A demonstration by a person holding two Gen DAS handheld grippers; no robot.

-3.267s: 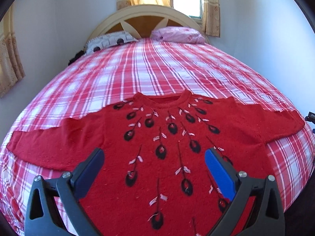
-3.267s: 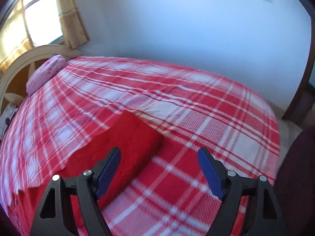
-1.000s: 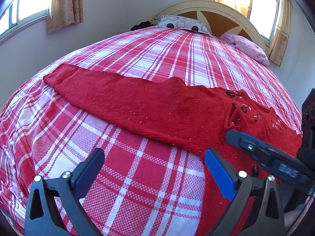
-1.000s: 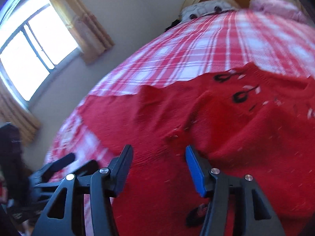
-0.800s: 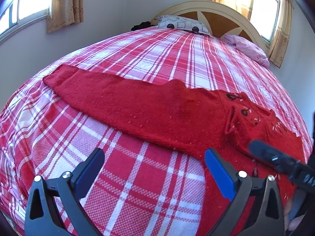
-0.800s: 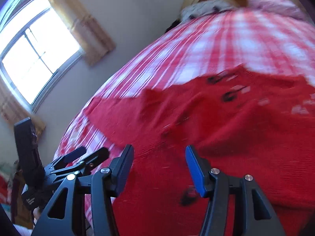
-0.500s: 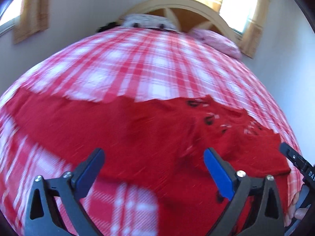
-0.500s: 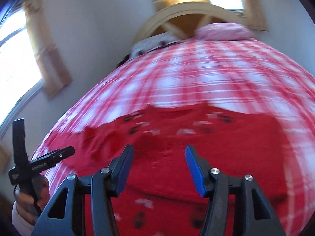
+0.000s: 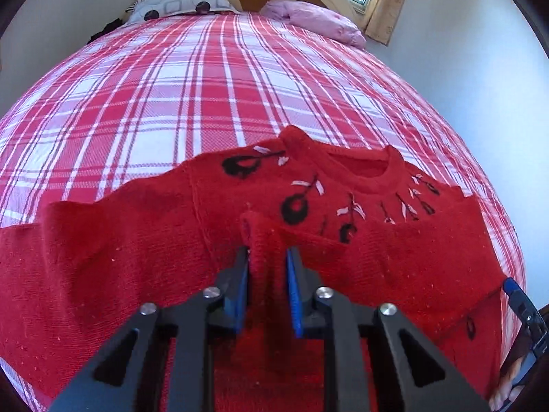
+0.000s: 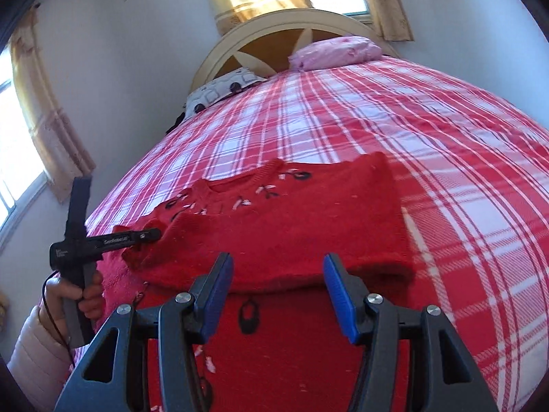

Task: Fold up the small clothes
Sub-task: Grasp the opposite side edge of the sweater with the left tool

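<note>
Your left claw (image 9: 267, 283) has just been closing and now pinches a raised ridge of the red sweater (image 9: 144, 240), the knit bunched between its blue pads. Your right claw (image 10: 278, 293) stands released, hovering above the near part of the sweater with nothing between its jaws. The sweater lies on the near half of the plaid bed (image 9: 206, 79), neckline toward the far headboard (image 10: 274, 31), one sleeve already folded across the chest, the other running off to the left.

Watch the grip: you hold only a thin pinch of loose knit, so a quick pull may let it slip free, or drag the whole body and undo the sleeve folded on top. The stretchy fabric will likely sag and fold crooked if you lift from one point alone. Your right claw sits near the folded edge; lowering it carelessly could ruck that layer.
</note>
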